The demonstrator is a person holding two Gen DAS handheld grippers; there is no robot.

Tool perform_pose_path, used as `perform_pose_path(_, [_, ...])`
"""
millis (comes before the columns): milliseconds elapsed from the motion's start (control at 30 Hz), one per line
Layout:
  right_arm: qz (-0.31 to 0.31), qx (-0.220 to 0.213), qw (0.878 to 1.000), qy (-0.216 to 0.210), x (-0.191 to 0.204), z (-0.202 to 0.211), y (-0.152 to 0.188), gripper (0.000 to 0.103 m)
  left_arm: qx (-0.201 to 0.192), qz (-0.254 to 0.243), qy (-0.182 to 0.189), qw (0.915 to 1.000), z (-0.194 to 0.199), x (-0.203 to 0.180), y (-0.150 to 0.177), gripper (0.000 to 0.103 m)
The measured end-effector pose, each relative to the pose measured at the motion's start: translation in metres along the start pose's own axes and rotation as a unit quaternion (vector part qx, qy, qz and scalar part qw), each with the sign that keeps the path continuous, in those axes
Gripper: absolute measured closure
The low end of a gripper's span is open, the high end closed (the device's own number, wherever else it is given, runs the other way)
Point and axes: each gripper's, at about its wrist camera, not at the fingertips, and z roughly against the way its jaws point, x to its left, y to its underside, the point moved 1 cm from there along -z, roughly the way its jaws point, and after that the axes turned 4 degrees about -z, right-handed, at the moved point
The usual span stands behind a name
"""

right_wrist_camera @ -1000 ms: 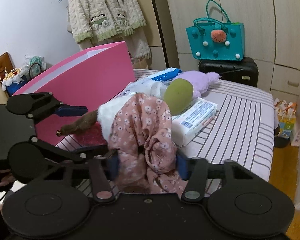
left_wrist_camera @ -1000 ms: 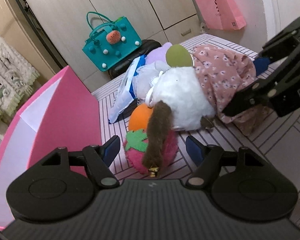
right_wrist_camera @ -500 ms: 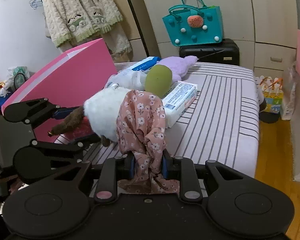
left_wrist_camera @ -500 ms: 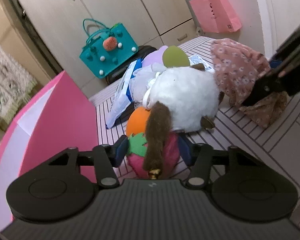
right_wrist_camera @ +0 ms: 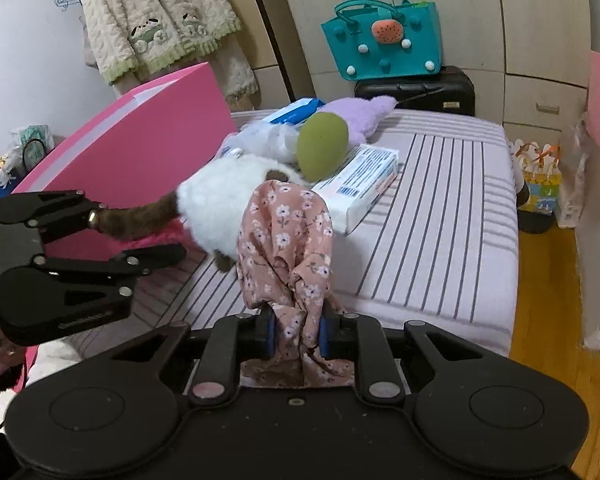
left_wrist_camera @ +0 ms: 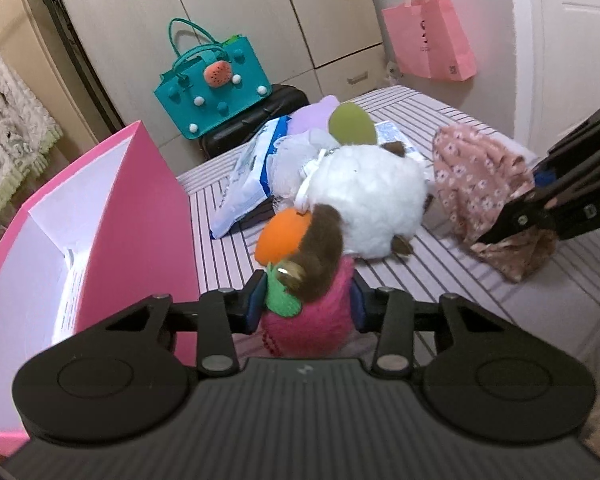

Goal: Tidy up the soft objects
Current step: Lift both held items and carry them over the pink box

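Note:
A pink strawberry plush [left_wrist_camera: 312, 320] with a green leaf lies on the striped bed, and a white plush's [left_wrist_camera: 368, 200] brown tail [left_wrist_camera: 320, 248] drapes over it. My left gripper [left_wrist_camera: 306, 304] is closing its jaws on the strawberry plush, and both pads touch its sides. An orange plush [left_wrist_camera: 284, 236] lies just behind. My right gripper [right_wrist_camera: 298, 334] is shut on a bunched pink floral cloth [right_wrist_camera: 288, 248] that stands up from the bed next to the white plush [right_wrist_camera: 220, 204]. In the left wrist view that cloth [left_wrist_camera: 480, 184] is at the right.
An open pink box [left_wrist_camera: 140, 208] stands at the bed's left edge. Behind the plushes lie a green plush [right_wrist_camera: 322, 148], a purple plush [right_wrist_camera: 364, 114], a tissue pack [right_wrist_camera: 364, 176] and a plastic bag. A teal bag [right_wrist_camera: 380, 40] sits on a black suitcase [right_wrist_camera: 416, 90] beyond the bed [right_wrist_camera: 440, 208].
My left jaws have closed in around the strawberry plush. My right jaws have shut on the floral cloth and drawn it off the white plush, toward the right.

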Motion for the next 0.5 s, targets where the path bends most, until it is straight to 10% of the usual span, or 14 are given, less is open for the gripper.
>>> perform_pose_path(500, [-0.042, 0.07, 0.996, -0.029, 0.034, 0.024, 0.014, 0.08, 0.038, -0.007, 0.097, 0.9945, 0.039, 0.011, 0.015, 0.062])
